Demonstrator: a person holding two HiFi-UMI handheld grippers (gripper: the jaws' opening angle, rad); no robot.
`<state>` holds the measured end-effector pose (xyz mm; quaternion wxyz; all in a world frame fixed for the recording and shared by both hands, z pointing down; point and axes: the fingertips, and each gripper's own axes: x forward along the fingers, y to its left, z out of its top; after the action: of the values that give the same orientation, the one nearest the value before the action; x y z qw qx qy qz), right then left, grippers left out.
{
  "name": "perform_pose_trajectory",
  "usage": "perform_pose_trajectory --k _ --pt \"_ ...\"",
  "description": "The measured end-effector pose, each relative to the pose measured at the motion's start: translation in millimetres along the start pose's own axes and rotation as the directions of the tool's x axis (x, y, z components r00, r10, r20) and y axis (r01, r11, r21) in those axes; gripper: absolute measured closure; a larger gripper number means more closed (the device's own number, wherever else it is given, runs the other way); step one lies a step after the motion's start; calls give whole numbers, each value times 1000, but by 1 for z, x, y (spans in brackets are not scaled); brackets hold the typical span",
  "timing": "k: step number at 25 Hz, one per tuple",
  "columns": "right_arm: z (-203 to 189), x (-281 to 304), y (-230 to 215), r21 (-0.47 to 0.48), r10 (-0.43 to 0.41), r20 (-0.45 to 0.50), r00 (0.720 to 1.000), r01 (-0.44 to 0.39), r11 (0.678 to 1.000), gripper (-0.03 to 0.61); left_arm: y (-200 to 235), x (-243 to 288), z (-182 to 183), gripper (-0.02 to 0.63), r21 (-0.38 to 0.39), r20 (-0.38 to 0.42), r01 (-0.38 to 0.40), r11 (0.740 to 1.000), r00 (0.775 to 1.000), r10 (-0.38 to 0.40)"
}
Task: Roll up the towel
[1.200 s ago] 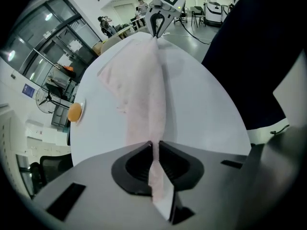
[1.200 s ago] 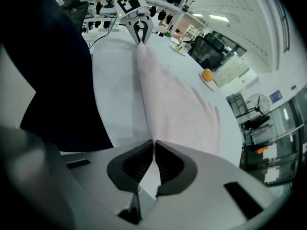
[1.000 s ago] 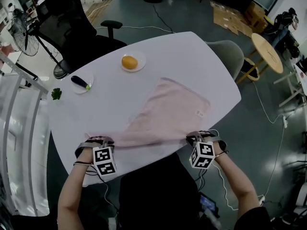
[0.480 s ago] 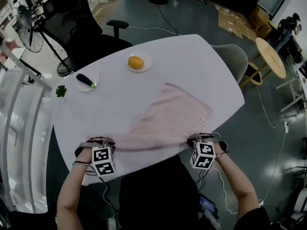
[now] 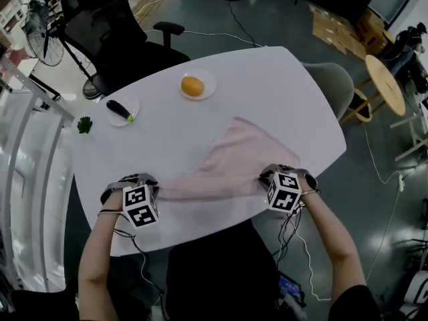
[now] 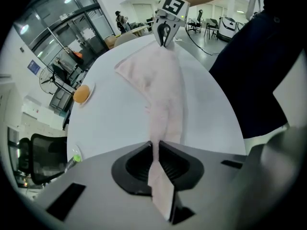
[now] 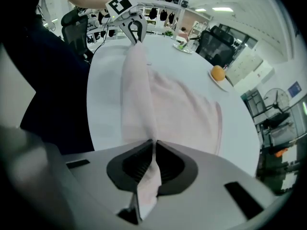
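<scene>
Pink towel (image 5: 231, 162) lies spread on the near half of the white table (image 5: 281, 79), its near edge stretched between the two grippers. For a tidy roll, I'd keep both ends level and turn that edge over evenly and snugly. The left gripper (image 6: 154, 146) and right gripper (image 7: 154, 143) have their fingers (image 6: 136, 164) almost closed, each pinching a near corner of cloth.
</scene>
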<state>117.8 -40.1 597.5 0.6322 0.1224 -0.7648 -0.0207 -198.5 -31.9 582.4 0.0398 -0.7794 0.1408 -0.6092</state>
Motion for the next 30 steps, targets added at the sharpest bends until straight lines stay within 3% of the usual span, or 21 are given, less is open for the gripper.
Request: perform_pose_trajectory --k 6,14,19,22,27,30 --pt "1 21 -19 8 32 -15 999 -32 999 545 25 18 -2 560 -67 -35 2 998 999 -5" --pt "1 36 -25 1 60 -23 998 -60 998 545 33 44 -7 560 -76 -98 27 997 995 -35" --pt "5 33 -28 153 115 3 993 -114 982 543 32 52 -6 561 -70 -134 60 996 989 -69" --pt "3 33 -30 181 90 24 996 -93 979 532 33 51 -5 557 -49 -137 45 998 989 -51" --pt "0 22 -38 259 4 61 998 -20 966 521 42 40 0 484 -8 -108 -33 999 994 32" --pt "0 5 -48 288 -51 81 995 25 957 487 49 29 2 437 -36 -70 -59 998 996 56"
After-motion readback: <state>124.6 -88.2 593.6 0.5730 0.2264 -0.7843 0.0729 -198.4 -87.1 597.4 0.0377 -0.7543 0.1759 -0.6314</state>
